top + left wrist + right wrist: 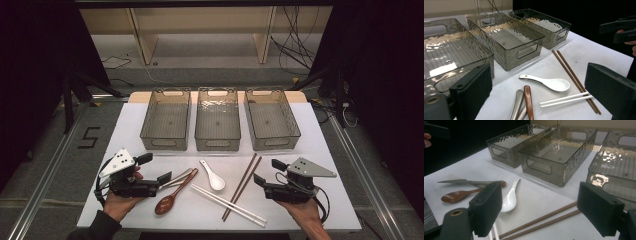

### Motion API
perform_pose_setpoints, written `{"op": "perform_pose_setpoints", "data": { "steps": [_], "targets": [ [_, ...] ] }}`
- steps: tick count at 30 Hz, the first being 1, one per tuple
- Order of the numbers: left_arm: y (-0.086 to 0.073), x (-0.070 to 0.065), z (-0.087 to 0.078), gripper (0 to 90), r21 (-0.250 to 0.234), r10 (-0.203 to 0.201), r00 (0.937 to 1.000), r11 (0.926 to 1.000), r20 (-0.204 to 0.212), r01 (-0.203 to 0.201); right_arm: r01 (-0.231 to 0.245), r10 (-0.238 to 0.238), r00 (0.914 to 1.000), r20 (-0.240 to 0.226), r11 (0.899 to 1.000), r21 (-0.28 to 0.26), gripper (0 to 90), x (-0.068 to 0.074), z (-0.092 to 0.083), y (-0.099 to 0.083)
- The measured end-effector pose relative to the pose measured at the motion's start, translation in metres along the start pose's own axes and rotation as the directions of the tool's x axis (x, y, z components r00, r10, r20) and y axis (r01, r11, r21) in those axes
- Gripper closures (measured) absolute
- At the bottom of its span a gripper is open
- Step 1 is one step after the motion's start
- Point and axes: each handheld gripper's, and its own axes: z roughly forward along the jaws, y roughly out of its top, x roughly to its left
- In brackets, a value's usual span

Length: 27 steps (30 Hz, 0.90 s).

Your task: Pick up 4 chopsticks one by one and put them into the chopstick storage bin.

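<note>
- Left tongs (155, 168) and right tongs (269, 172): ribbed black jaws wide apart, holding nothing.
- Between them on the white bench (310, 150): glossy white spoon (213, 176), brown wooden spoon (171, 196), slim brown chopsticks (241, 186).

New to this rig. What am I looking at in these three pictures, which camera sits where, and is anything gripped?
A person holds a hand-held two-jaw tool in each hand: the left gripper and the right gripper.

The high view looks down on the white table. The other two cameras ride on the grippers, looking along their black jaws.

At the back stand three clear smoky plastic bins, all empty.

In front lie a white ceramic soup spoon, a brown wooden spoon, metal cutlery, brown wooden chopsticks and white chopsticks.

Both grippers are open; nothing is held.
</note>
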Motion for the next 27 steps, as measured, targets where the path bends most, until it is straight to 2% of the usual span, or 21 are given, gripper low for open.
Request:
{"op": "perform_pose_setpoints", "data": {
  "steps": [5,13,16,20,22,27],
  "targets": [
    [0.0,0.001,0.001,7.0,0.001,-0.003,1.0,1.0,-0.001,0.003,0.014,-0.014,0.9999,-0.004,1.0,0.005,22.2,0.001,0.0,0.002],
    [0.0,0.001,0.001,7.0,0.0,-0.005,1.0,1.0,-0.003,0.005,0.026,-0.025,0.9992,-0.031,0.999,0.045,22.4,0.001,0.002,0.005],
    [0.0,0.001,0.0,7.0,-0.001,-0.008,1.0,1.0,-0.001,0.008,0.041,-0.032,0.9948,-0.097,0.995,0.094,22.1,0.001,0.005,0.009],
    [0.0,0.003,-0.001,7.0,-0.006,-0.013,0.9999,0.9999,-0.009,0.013,0.094,-0.072,0.9882,-0.135,0.982,0.165,22.4,0.005,0.012,0.015],
    [0.0,0.003,-0.001,7.1,-0.006,-0.015,0.9998,0.9999,-0.011,0.015,0.114,-0.088,0.9865,-0.138,0.974,0.195,23.0,0.006,0.016,0.018],
    [0.0,0.003,0.0,7.0,0.0,-0.01,0.9999,1.0,-0.01,0.01,0.166,-0.126,0.9792,-0.159,0.948,0.27,23.7,0.008,0.03,0.027]
  ]
}}
